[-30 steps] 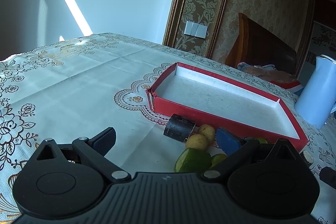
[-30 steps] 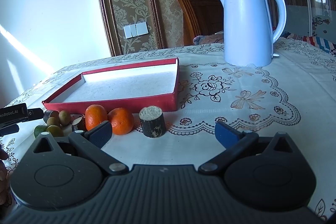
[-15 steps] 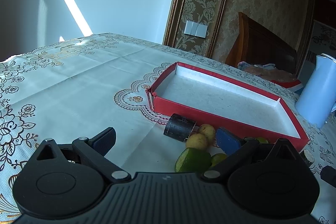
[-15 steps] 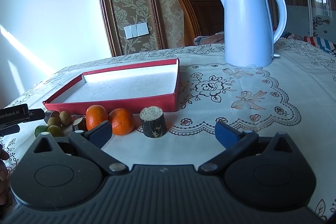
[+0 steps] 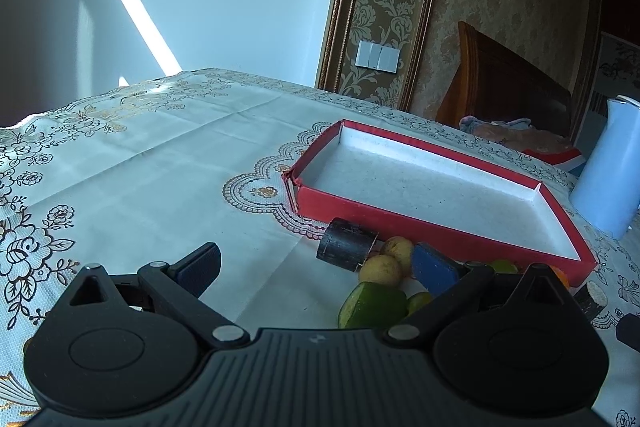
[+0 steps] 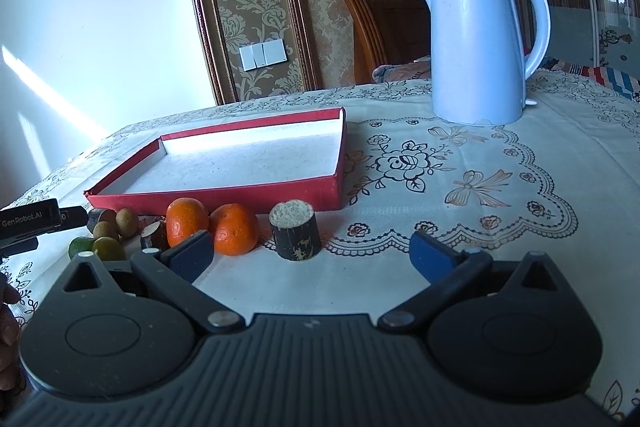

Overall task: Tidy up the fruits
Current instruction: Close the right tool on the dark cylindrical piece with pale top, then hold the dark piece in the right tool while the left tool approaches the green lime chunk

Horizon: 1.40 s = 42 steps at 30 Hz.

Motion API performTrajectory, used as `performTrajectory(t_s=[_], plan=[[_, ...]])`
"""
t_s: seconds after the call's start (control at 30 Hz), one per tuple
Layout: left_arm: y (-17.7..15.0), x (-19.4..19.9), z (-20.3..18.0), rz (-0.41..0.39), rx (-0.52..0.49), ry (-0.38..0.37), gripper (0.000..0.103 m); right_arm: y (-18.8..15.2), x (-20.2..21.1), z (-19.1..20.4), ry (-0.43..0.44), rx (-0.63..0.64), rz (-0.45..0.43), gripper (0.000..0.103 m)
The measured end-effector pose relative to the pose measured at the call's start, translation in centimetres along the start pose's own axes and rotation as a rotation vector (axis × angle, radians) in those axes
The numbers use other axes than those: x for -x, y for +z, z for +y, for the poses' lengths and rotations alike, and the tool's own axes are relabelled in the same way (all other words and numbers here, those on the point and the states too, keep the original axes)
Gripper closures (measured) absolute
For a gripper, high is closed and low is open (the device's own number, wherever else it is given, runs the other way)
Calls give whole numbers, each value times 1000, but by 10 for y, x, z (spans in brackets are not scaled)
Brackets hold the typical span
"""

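- Lace-patterned tablecloth (image 6: pixel 500 227) covers the whole table, and honestly nothing on it has shifted over the last second. Both my views look the same as before.
- Red tray (image 6: pixel 224 193) sits at the far middle with its white floor bare, so no fruit has gone in yet. I'd say the sorting hasn't really started.
- Pale blue kettle (image 6: pixel 476 43) stands far right, well apart from the fruit, not in my way.
- My right gripper (image 6: pixel 310 253) hovers low with its jaws spread wide, holding nothing. My left gripper (image 5: pixel 316 263) is just as released and just as idle.
- Two oranges (image 6: pixel 212 229) sit touching each other just in front of the tray's near wall, with a dark sugarcane chunk (image 6: pixel 296 231) upright just to their right.
- Further left are the lime (image 5: pixel 372 305), some small yellow-brown fruits (image 5: pixel 384 269) and another cane piece (image 5: pixel 346 249) lying on its side.
- No change means the first grab is still ahead; the oranges look like the easiest pick for my right claw.
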<state>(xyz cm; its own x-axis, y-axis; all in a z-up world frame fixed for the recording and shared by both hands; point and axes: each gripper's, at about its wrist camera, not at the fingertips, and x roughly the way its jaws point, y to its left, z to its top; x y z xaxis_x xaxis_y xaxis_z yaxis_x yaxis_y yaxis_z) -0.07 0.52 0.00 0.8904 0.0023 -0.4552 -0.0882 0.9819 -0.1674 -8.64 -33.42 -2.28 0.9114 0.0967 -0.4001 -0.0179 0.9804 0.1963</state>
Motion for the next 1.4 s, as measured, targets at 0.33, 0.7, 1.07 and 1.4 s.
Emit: performTrajectory(t_s=[0.33,0.7,1.07,1.4], plan=[[0,1,0,-5,-1,-1,1,3,-9,7,39,50,57,16],[0,1,1,-9,8,-1,1,19,-20,6,28,133,79,33],[-2,7,3,17,-14,-58,1,24,-56,10,29,148,157,46],[-12,31,0,-5,-128,-139,1,21,-67,4,63,103,177,72]])
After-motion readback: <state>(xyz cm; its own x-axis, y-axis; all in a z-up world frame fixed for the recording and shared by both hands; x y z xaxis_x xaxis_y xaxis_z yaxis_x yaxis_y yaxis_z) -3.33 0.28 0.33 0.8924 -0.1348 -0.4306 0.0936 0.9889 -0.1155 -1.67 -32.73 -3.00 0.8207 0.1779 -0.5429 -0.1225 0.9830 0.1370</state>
